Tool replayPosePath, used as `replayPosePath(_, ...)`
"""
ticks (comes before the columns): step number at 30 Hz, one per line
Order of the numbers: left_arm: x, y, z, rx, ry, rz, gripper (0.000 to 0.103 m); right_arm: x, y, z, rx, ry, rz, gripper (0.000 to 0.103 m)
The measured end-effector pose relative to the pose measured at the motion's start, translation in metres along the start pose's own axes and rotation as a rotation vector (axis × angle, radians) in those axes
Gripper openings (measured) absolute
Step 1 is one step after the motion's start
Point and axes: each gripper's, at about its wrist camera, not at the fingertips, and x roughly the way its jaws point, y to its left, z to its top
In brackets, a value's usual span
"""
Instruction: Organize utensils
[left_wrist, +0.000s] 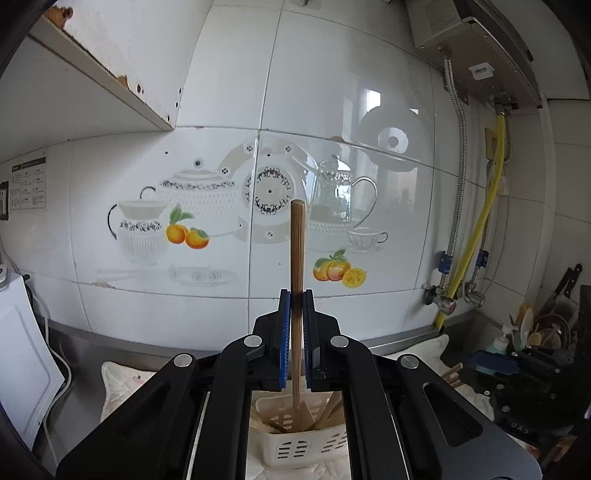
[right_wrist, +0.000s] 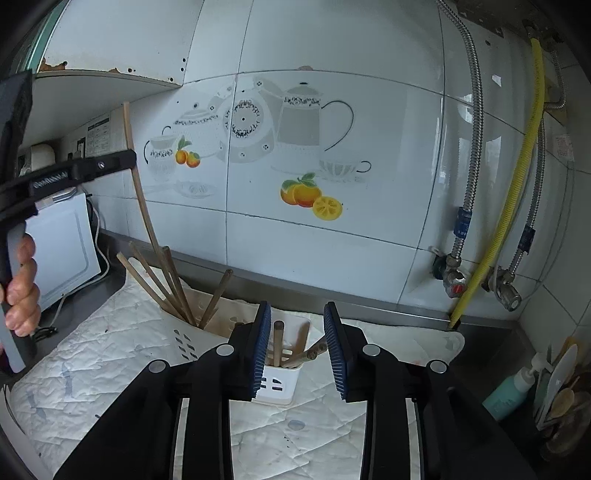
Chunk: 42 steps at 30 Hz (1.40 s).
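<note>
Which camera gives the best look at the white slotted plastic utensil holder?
The right wrist view: the white slotted plastic utensil holder and its chopsticks show between the open right gripper. The left wrist view shows only part of it under that gripper's frame.

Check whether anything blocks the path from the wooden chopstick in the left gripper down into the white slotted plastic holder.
Nothing visible does. The left gripper holds the wooden chopstick upright, its lower end already inside the white slotted holder beside other chopsticks.

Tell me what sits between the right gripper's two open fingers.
In the right wrist view, the right gripper frames the white utensil holder, with several wooden chopsticks standing in it. The pads touch none of them.
</note>
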Motion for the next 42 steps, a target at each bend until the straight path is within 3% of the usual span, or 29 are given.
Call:
replayPosePath(10, 0.033, 0.011, -0.028, -0.037, 0.091, 0.009, 0.005, -0.032, 0.013, -0.013, -0.002, -0.048, 0.055, 0.041)
replayPosePath(23, 0.043, 0.014, -0.041, -0.030, 0.163, -0.009, 0.010, -0.049, 0.026, -0.035, 0.039, -0.042, 0.083, 0.051)
replayPosePath(26, 0.040, 0.012, -0.041, -0.026, 0.161, -0.011, 0.019, -0.052, 0.029, -0.042, 0.051, -0.032, 0.080, 0.053)
replayPosePath(28, 0.036, 0.011, -0.040, -0.026, 0.156, -0.011, 0.029, -0.054, 0.030, -0.047, 0.061, -0.026, 0.070, 0.062)
replayPosePath(35, 0.009, 0.005, -0.039, 0.006, 0.119, -0.011, 0.057, -0.059, 0.037, -0.067, 0.085, -0.010, 0.059, 0.074)
replayPosePath(37, -0.001, 0.005, -0.041, 0.001, 0.117, -0.016, 0.065, -0.060, 0.039, -0.073, 0.095, -0.006, 0.050, 0.083)
replayPosePath(42, -0.030, 0.004, -0.052, 0.017, 0.095, -0.001, 0.095, -0.062, 0.041, -0.089, 0.134, 0.023, 0.047, 0.090)
